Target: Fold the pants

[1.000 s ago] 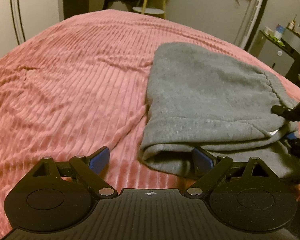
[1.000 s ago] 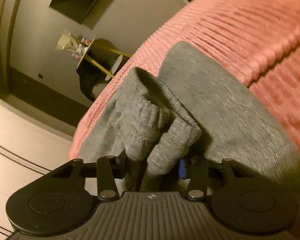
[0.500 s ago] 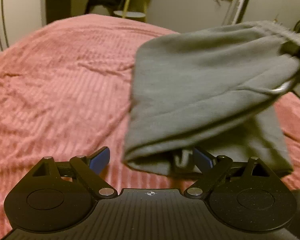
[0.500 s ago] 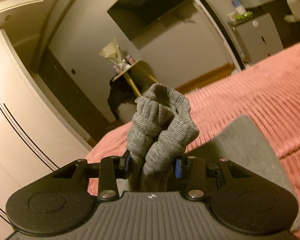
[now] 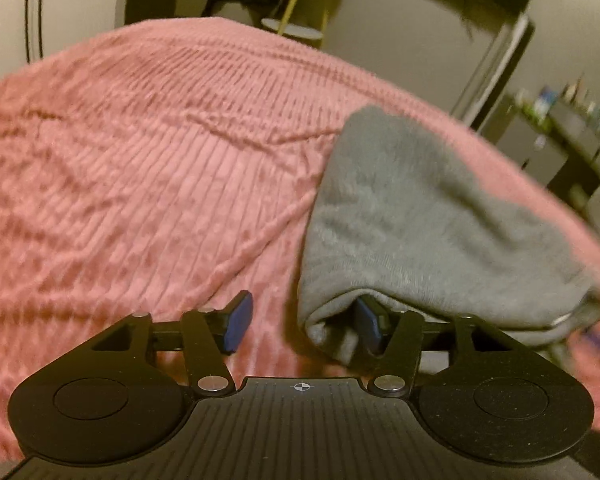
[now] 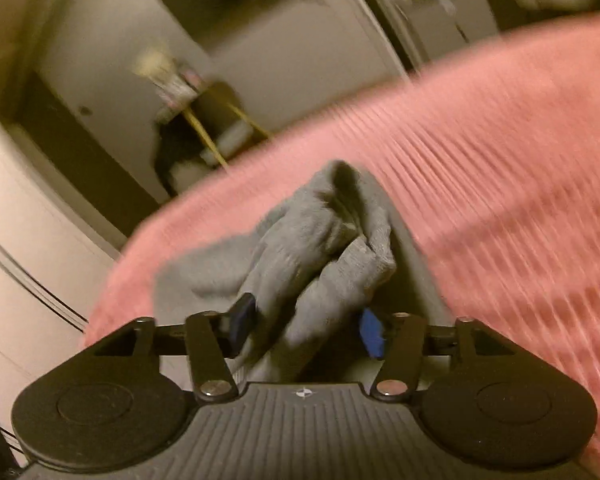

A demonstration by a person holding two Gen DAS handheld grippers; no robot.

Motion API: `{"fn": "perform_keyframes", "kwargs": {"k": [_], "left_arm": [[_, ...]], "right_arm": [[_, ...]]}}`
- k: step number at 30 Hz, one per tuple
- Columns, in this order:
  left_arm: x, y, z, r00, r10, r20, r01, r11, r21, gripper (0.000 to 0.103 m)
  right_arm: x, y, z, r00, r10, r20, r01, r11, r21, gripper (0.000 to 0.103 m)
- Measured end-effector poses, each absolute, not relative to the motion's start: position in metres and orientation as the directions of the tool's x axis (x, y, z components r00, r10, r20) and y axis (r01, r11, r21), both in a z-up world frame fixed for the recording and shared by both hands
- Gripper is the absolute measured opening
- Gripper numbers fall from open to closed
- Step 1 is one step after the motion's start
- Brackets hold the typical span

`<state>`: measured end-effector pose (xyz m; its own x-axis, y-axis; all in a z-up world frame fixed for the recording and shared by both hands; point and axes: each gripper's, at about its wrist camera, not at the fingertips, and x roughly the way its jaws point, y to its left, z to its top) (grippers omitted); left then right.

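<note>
The grey pants (image 5: 420, 216) lie folded on the pink ribbed bedspread (image 5: 140, 184), right of centre in the left wrist view. My left gripper (image 5: 304, 324) is open, its right finger tucked under the near folded edge of the pants. In the right wrist view my right gripper (image 6: 306, 326) has its jaws spread, with the bunched grey waistband (image 6: 324, 256) lying loosely between them. The view is blurred by motion.
The bedspread (image 6: 500, 184) fills most of both views. Beyond the bed stand a small round side table (image 5: 292, 32) with dark clothing beside it, a dark cabinet (image 5: 560, 140) at the right, and pale wardrobe doors (image 6: 28, 248).
The pants were lifted half a second ago and now lie back down on the bed. My right gripper has opened from its tight hold on the waistband.
</note>
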<state>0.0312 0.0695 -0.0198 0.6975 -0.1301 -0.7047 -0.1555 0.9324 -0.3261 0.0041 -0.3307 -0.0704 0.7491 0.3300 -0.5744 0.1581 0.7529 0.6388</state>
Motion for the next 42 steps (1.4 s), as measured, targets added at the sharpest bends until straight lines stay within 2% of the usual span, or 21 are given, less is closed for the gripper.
{"fn": "perform_keyframes", "kwargs": {"k": [1, 3, 6, 8, 12, 15, 16, 20, 22, 24, 28, 32, 36, 38, 40, 42], "left_arm": [[0.028, 0.074, -0.016, 0.711, -0.153, -0.687, -0.151, 0.92, -0.361, 0.067], [0.022, 0.08, -0.006, 0.748, -0.174, -0.64, -0.141, 0.901, -0.41, 0.084], [0.024, 0.077, 0.004, 0.766, -0.169, -0.62, -0.122, 0.909, -0.398, 0.091], [0.036, 0.07, 0.003, 0.744, -0.178, -0.644, -0.101, 0.923, -0.372, 0.092], [0.058, 0.055, -0.01, 0.685, -0.207, -0.698, -0.073, 0.934, -0.349, 0.093], [0.071, 0.049, -0.019, 0.652, -0.209, -0.729, -0.054, 0.946, -0.319, 0.092], [0.074, 0.048, -0.02, 0.645, -0.213, -0.734, -0.047, 0.947, -0.317, 0.092], [0.088, 0.05, -0.025, 0.628, -0.236, -0.742, -0.064, 0.934, -0.352, 0.092], [0.097, 0.051, -0.029, 0.616, -0.241, -0.75, -0.083, 0.927, -0.366, 0.092], [0.101, 0.05, -0.031, 0.598, -0.257, -0.759, -0.09, 0.92, -0.382, 0.092], [0.094, 0.044, -0.027, 0.606, -0.249, -0.756, -0.072, 0.929, -0.364, 0.093], [0.079, 0.035, -0.023, 0.617, -0.219, -0.756, -0.039, 0.951, -0.307, 0.093], [0.058, 0.035, -0.021, 0.629, -0.254, -0.735, -0.062, 0.926, -0.372, 0.093], [0.047, 0.034, -0.022, 0.622, -0.29, -0.727, -0.045, 0.914, -0.402, 0.093], [0.041, 0.032, -0.025, 0.597, -0.322, -0.735, -0.019, 0.91, -0.414, 0.092], [0.039, 0.031, -0.031, 0.58, -0.322, -0.748, -0.021, 0.913, -0.408, 0.089]], "right_arm": [[0.001, -0.342, -0.075, 0.751, 0.344, -0.564, 0.168, 0.726, 0.666, 0.059], [-0.006, -0.364, -0.077, 0.769, 0.347, -0.538, 0.176, 0.693, 0.699, 0.061], [0.0, -0.388, -0.077, 0.781, 0.365, -0.507, 0.177, 0.649, 0.74, 0.075], [0.015, -0.394, -0.085, 0.76, 0.429, -0.489, 0.154, 0.612, 0.776, 0.075], [0.046, -0.387, -0.116, 0.657, 0.564, -0.499, 0.156, 0.547, 0.823, 0.075], [0.052, -0.385, -0.124, 0.665, 0.588, -0.46, 0.158, 0.491, 0.857, 0.054], [0.053, -0.384, -0.121, 0.677, 0.587, -0.443, 0.134, 0.494, 0.859, 0.051], [0.054, -0.374, -0.107, 0.677, 0.571, -0.464, 0.078, 0.571, 0.817, 0.051], [0.059, -0.373, -0.11, 0.662, 0.582, -0.473, 0.09, 0.565, 0.82, 0.058], [0.067, -0.377, -0.117, 0.646, 0.604, -0.467, 0.103, 0.537, 0.837, 0.06], [0.062, -0.366, -0.11, 0.676, 0.558, -0.481, 0.073, 0.598, 0.798, 0.045], [0.044, -0.364, -0.104, 0.737, 0.535, -0.413, 0.045, 0.571, 0.82, 0.043], [0.038, -0.366, -0.124, 0.728, 0.483, -0.486, 0.158, 0.572, 0.805, 0.043], [0.04, -0.365, -0.121, 0.729, 0.488, -0.48, 0.16, 0.56, 0.813, 0.043], [0.044, -0.362, -0.117, 0.721, 0.493, -0.487, 0.155, 0.569, 0.807, 0.048], [0.048, -0.36, -0.119, 0.713, 0.504, -0.487, 0.172, 0.549, 0.818, 0.052]]}}
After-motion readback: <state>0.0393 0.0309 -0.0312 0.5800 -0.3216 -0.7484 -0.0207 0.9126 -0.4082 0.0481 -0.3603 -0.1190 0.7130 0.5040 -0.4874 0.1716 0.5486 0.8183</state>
